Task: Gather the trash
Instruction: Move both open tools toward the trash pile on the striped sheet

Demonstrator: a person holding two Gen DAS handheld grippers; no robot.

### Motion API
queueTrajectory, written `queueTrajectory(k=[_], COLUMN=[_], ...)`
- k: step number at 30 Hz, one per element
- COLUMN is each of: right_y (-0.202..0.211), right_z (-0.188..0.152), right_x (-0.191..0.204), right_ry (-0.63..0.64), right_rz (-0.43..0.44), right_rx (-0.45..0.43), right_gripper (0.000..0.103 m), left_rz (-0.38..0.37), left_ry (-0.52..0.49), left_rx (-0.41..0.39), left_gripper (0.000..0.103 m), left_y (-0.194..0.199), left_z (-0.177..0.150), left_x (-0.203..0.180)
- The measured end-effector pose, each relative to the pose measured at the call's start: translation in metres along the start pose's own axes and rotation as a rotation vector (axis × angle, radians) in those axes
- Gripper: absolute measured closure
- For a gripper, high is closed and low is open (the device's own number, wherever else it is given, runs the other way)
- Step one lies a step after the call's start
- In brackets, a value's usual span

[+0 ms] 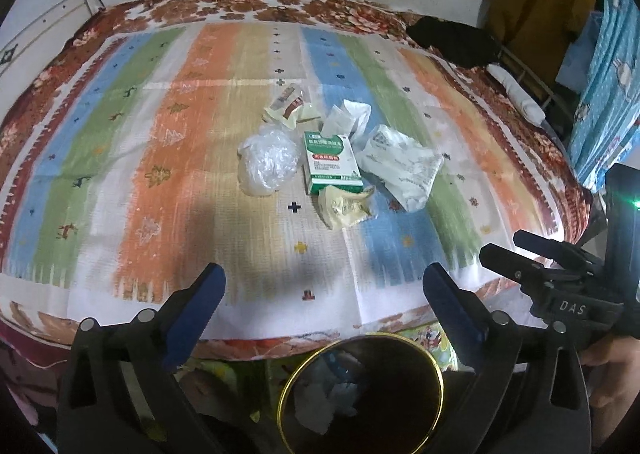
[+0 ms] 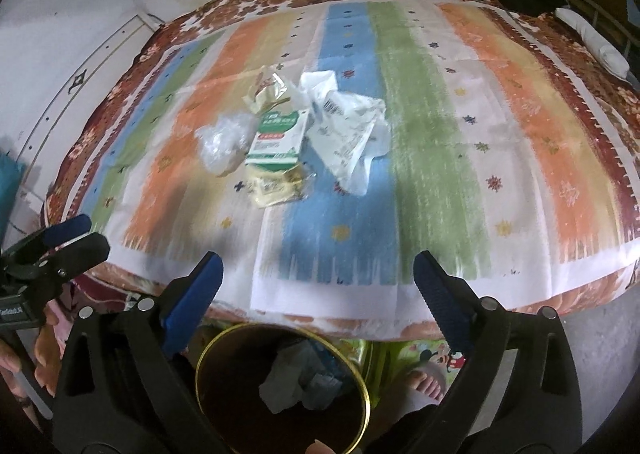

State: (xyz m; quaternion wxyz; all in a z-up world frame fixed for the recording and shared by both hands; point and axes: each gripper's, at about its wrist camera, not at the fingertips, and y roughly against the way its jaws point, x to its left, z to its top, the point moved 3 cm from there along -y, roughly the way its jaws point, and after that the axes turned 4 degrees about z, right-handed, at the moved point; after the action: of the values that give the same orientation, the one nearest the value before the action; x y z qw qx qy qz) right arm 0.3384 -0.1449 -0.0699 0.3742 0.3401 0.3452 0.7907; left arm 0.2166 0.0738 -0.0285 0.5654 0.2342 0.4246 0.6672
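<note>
Both claws released, nothing between them: left gripper (image 1: 320, 294), right gripper (image 2: 316, 282). Trash pile mid-mat, at 12 o'clock from both. Green-white box (image 1: 332, 162) light, stiff; probably best taken across its narrow sides. Clear plastic wad (image 1: 266, 162) at its 9 o'clock, crumpled wrappers (image 1: 400, 166) at 3: soft, slippery, crowding the box. Gold-rimmed bin (image 1: 434, 366) below the mat edge, at 6 o'clock.

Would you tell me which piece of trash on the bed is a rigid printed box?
The green-and-white box, mid-pile; everything around it is crumpled wrapper or plastic.

Bed (image 1: 120, 182); striped mat (image 1: 200, 134); trash (image 1: 334, 162)
</note>
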Motion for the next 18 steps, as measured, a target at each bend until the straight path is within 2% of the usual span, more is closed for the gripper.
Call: queueTrajectory(k=[7,13,18], right_y=[-0.015,-0.031,-0.046], right_z=[0.021,0.032,0.041], right_x=[-0.011,-0.021,-0.03], right_ry=[-0.026,-0.059,-0.078], right_rz=[-0.017,-0.004,-0.027], right_rx=[-0.004,0.023,0.044], right_gripper=[0.009,0.009,0.009], left_rz=[0.043,0.03,0.019], left_ry=[0.002,0.016,0.028], left_rx=[0.038,0.053,0.072], left_gripper=[0.006,0.006,0.006], left_y=[-0.032,-0.053,-0.074], left_z=[0.012,0.02,0.024], left_x=[0.002,0.004,0.007])
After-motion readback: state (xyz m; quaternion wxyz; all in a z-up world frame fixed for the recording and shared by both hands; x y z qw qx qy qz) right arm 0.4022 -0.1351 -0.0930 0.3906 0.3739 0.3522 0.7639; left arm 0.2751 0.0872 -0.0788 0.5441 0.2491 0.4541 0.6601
